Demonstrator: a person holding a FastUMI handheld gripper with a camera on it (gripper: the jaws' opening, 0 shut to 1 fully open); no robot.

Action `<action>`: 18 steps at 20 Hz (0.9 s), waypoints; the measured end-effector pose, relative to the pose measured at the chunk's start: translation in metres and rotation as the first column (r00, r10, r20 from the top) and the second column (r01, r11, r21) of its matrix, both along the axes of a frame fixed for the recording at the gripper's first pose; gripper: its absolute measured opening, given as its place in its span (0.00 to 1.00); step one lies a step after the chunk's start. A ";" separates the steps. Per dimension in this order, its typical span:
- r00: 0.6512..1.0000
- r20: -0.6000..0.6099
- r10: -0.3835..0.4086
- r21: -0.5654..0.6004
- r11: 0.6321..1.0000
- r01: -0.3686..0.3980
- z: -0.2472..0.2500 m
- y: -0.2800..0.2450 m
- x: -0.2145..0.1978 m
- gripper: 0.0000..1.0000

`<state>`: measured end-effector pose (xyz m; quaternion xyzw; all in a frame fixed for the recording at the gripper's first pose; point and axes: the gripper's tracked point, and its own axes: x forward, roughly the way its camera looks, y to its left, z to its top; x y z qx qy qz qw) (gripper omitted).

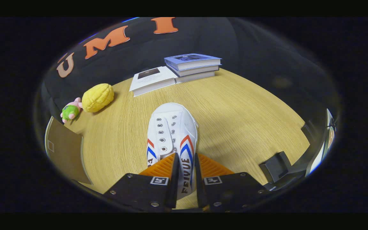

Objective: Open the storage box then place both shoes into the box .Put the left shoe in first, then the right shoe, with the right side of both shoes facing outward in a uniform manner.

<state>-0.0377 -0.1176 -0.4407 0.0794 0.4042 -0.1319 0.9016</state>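
A white sneaker (171, 131) with red and blue chevron stripes hangs over the wooden table (241, 121), toe pointing away from me. My gripper (185, 163) is shut on the shoe's side wall near the heel opening, one orange finger (161, 166) inside the shoe and the other orange finger (209, 166) outside it. The eyelets and tongue face up. A brown panel with a clear edge (64, 153), possibly the storage box, stands to the left of the fingers.
A stack of books (193, 65) and a flat white book (152, 80) lie at the table's far edge. A yellow plush (97, 97) and a small pink-and-green toy (70, 110) sit far left. A black block (275, 164) sits right of the fingers.
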 end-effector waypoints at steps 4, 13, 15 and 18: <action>0.998 0.025 -0.057 0.032 0.998 0.056 0.003 -0.003 0.001 0.01; 0.994 0.077 -0.081 0.042 0.996 0.078 0.050 0.027 0.011 0.01; 0.992 0.116 -0.053 0.024 0.998 0.050 0.071 0.046 0.019 0.00; 0.985 0.168 -0.026 0.037 0.999 0.020 0.103 0.087 0.024 0.00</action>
